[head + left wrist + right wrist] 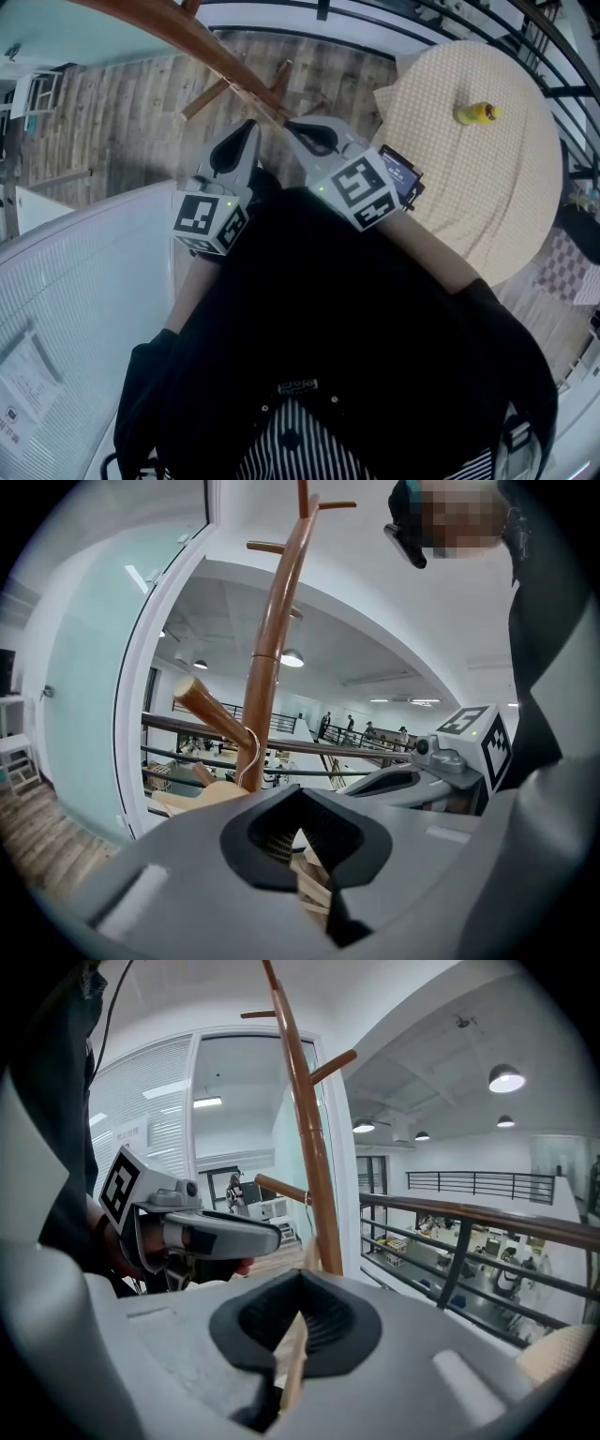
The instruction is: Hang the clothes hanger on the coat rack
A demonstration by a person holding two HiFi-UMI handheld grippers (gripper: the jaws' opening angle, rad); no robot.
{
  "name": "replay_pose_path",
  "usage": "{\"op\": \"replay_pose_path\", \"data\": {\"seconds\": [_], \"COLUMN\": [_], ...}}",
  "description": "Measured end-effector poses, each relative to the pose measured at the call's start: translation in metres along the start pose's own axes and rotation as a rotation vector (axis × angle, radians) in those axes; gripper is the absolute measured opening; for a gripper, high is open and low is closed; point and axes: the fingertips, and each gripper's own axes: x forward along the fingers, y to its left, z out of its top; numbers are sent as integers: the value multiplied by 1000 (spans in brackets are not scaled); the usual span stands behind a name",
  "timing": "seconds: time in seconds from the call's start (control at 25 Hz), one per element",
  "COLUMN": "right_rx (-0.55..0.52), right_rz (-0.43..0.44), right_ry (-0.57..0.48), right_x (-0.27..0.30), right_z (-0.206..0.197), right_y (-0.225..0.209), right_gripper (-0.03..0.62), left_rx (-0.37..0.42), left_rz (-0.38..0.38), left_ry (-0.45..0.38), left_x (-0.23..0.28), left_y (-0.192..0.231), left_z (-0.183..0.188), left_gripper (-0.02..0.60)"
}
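Firmly hanger (202, 795) in left gripper (302, 834), right gripper (300, 1321) — hook (247, 759) by rack peg (211, 710)

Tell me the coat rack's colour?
The tall wooden coat rack is reddish-brown; right gripper view shows best.

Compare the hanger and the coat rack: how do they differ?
The coat rack is dark reddish-brown wood; the hanger is pale. The coat rack stands upright; the hanger is clamped in both the left gripper and the right gripper. Only the hanger has a metal hook. Both are wooden.
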Motion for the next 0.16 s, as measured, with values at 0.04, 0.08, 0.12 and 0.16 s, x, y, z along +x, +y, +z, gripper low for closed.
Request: {"op": "replay_pose_path", "data": {"seconds": [0.04, 0.08, 0.12, 0.16], "right_rx": [-1, -1, -1, -2], "right_rz": [3, 5, 7, 9], "right_ry": [5, 9, 13, 17], "right_x": [3, 5, 8, 10], "right_z": [0, -1, -2, -2], "right_y": [4, 8, 11, 15], "right_gripper": [0, 1, 0, 0], "left_rx": [-1, -2, -2, -3], "left_rz": [-2, -3, -4, -4], "left_ry": [1, 2, 3, 5], "left_x": [-3, -5, -8, -10], "left_y": [2, 5, 7, 8], "left_z": [-1, -2, -3, -4], "left_gripper": [2, 2, 2, 2]}}
